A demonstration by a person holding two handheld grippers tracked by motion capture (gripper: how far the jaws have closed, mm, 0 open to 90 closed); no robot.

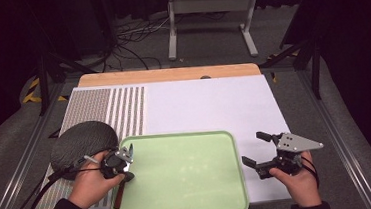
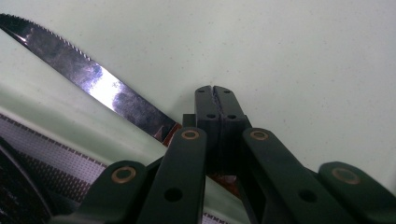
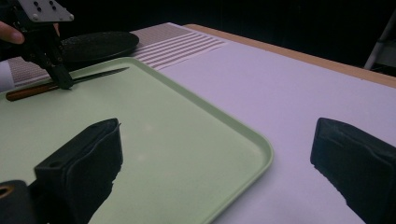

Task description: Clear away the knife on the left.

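Note:
A knife with a brown handle (image 1: 117, 196) and a serrated blade (image 2: 93, 77) lies across the left rim of the pale green tray (image 1: 191, 204), blade over the tray floor. My left gripper (image 1: 128, 176) stands over it where blade meets handle, its pads pressed together with nothing between them; the tips touch or nearly touch the knife. The right gripper view has the same: left gripper (image 3: 62, 80), handle (image 3: 25, 92), blade (image 3: 100, 73). My right gripper (image 1: 251, 148) hangs open over the white sheet just right of the tray, jaws wide (image 3: 217, 128).
A dark round woven mat (image 1: 82, 140) lies left of the tray on a striped placemat (image 1: 123, 109). A white sheet (image 1: 208, 102) covers the wooden table behind and right of the tray. Cables and a stand's legs are on the floor beyond.

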